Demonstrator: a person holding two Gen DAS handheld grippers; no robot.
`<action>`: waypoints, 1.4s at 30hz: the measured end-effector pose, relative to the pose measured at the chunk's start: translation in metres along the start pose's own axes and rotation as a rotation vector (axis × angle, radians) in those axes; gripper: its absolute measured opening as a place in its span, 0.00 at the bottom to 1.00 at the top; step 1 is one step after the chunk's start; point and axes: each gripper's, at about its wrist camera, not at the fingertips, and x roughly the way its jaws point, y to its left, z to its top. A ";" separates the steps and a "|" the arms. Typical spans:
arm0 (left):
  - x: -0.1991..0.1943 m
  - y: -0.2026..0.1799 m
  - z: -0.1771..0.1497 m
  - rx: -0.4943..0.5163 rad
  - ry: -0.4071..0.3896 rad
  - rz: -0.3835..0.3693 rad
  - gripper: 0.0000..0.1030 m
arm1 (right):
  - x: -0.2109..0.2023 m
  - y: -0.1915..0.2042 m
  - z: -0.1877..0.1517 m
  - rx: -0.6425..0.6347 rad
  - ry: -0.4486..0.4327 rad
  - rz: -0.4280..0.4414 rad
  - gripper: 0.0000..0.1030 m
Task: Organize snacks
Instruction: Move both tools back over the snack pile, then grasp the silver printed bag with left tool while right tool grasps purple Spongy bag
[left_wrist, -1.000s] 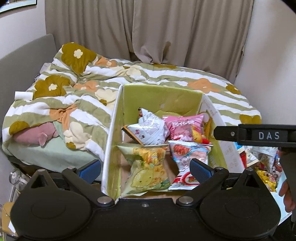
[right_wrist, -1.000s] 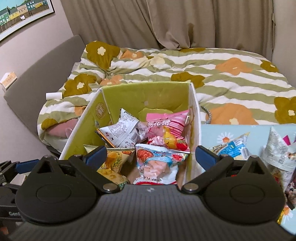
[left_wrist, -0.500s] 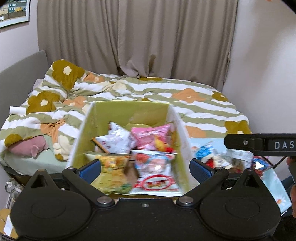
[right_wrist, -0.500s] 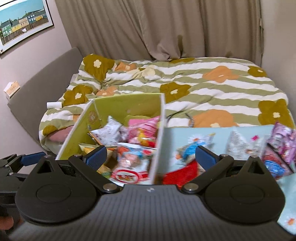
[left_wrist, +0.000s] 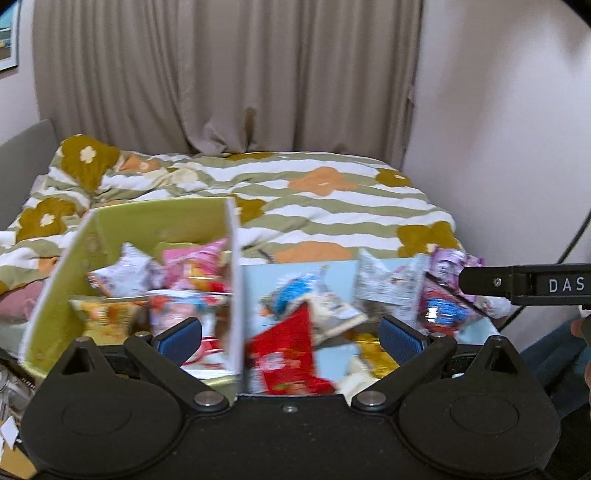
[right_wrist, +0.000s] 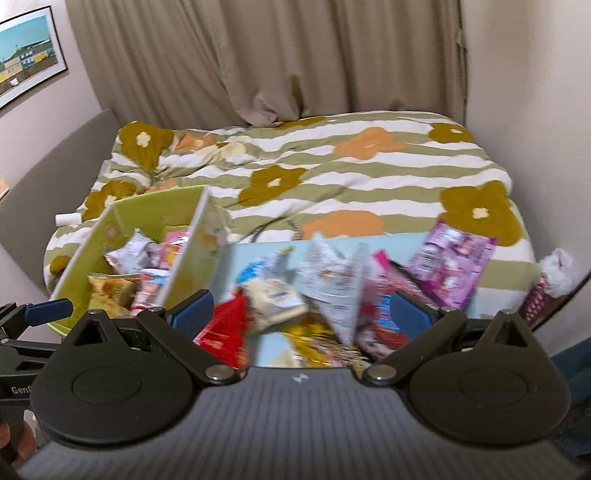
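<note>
A green box (left_wrist: 55, 295) (right_wrist: 79, 269) holds several snack bags, among them a pink bag (left_wrist: 195, 258) and a yellow bag (left_wrist: 103, 314). To its right, loose snacks lie on a light blue mat (left_wrist: 266, 280) (right_wrist: 258, 254): a red bag (left_wrist: 288, 350) (right_wrist: 225, 332), a silver bag (right_wrist: 332, 280), a purple bag (right_wrist: 454, 266). My left gripper (left_wrist: 290, 336) is open, straddling the box's right wall. My right gripper (right_wrist: 299, 312) is open above the loose pile, holding nothing. Both views are blurred.
A bed with a striped, flowered duvet (left_wrist: 332, 199) fills the space behind. Beige curtains (left_wrist: 221, 74) hang at the back, a wall (left_wrist: 498, 129) stands on the right. My right gripper's body (left_wrist: 524, 286) juts in at the right of the left wrist view.
Both grippers have swung right, from over the green box toward the loose snacks on the blue mat, and drawn back a little. Both stayed open and empty.
</note>
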 end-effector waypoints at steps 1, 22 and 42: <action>0.003 -0.009 0.000 0.009 -0.003 -0.009 1.00 | -0.001 -0.010 -0.001 0.004 0.001 -0.007 1.00; 0.133 -0.102 0.029 0.252 0.083 -0.160 1.00 | 0.051 -0.134 -0.021 0.388 0.085 -0.075 1.00; 0.234 -0.091 0.032 0.269 0.259 -0.279 0.86 | 0.114 -0.140 -0.034 0.548 0.187 -0.137 1.00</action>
